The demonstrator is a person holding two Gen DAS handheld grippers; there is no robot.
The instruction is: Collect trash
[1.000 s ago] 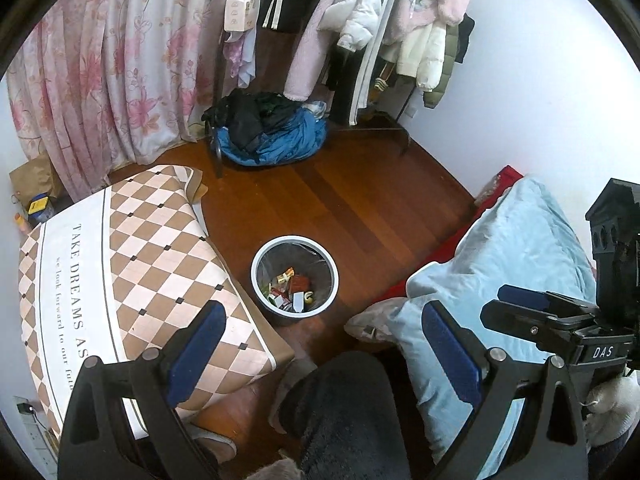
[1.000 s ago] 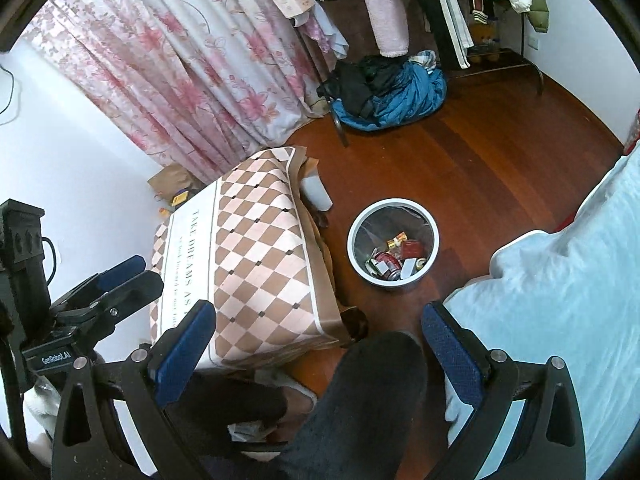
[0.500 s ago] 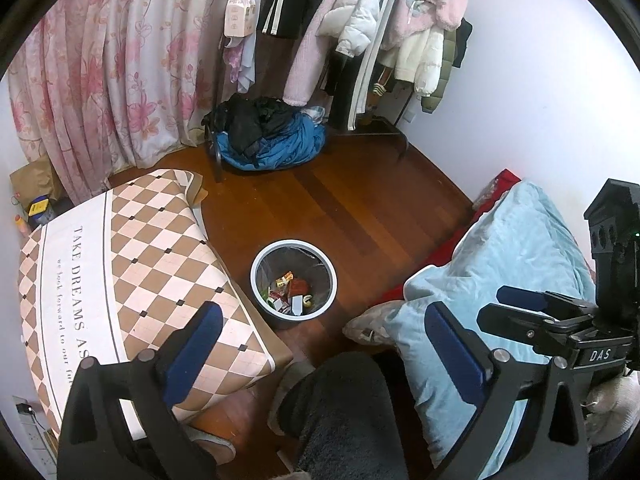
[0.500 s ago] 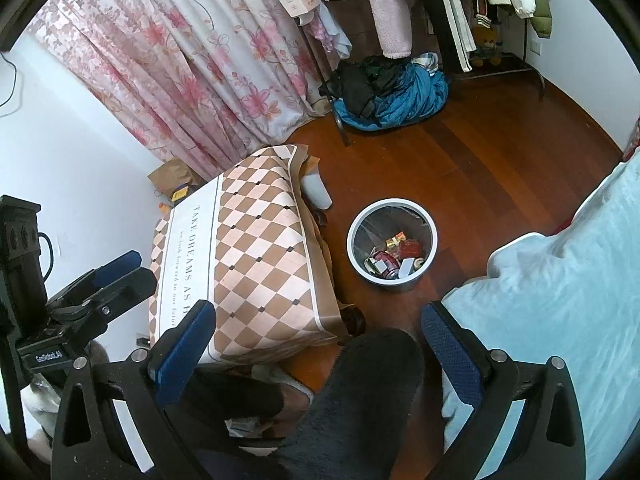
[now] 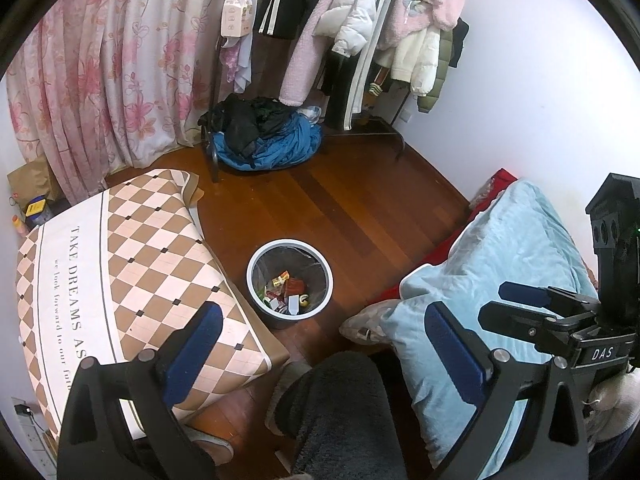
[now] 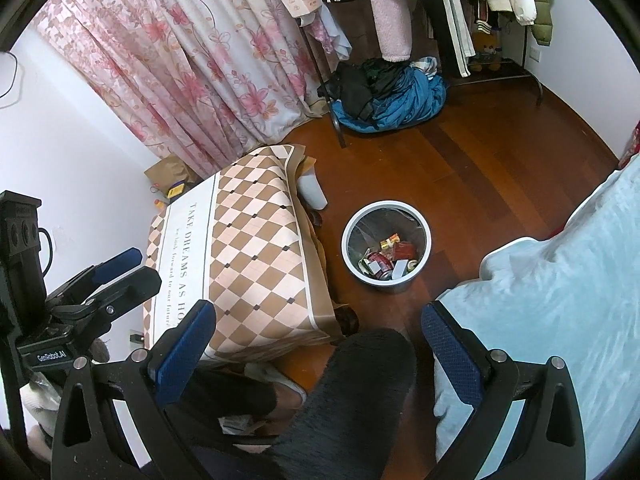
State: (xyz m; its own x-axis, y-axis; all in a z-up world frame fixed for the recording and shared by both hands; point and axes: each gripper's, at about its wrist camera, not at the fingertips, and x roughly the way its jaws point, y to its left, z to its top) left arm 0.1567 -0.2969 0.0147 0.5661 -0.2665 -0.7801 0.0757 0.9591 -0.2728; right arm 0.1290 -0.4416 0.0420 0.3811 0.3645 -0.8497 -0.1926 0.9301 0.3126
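Both grippers, left gripper point(image 5: 320, 344) and right gripper point(image 6: 318, 340), wide open, empty, held high above bin point(image 5: 256, 256); trash point(image 5: 286, 290) inside, looks collected.

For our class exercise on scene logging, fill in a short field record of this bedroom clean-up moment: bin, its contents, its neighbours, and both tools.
bin: round white-rimmed waste bin standing upright on the wooden floor
contents: mixed wrappers and a red can, well below the rim
left of bin: checked brown-and-cream tablecloth
right of bin: pale blue quilt
left tool: open, holding nothing
right tool: open, holding nothing
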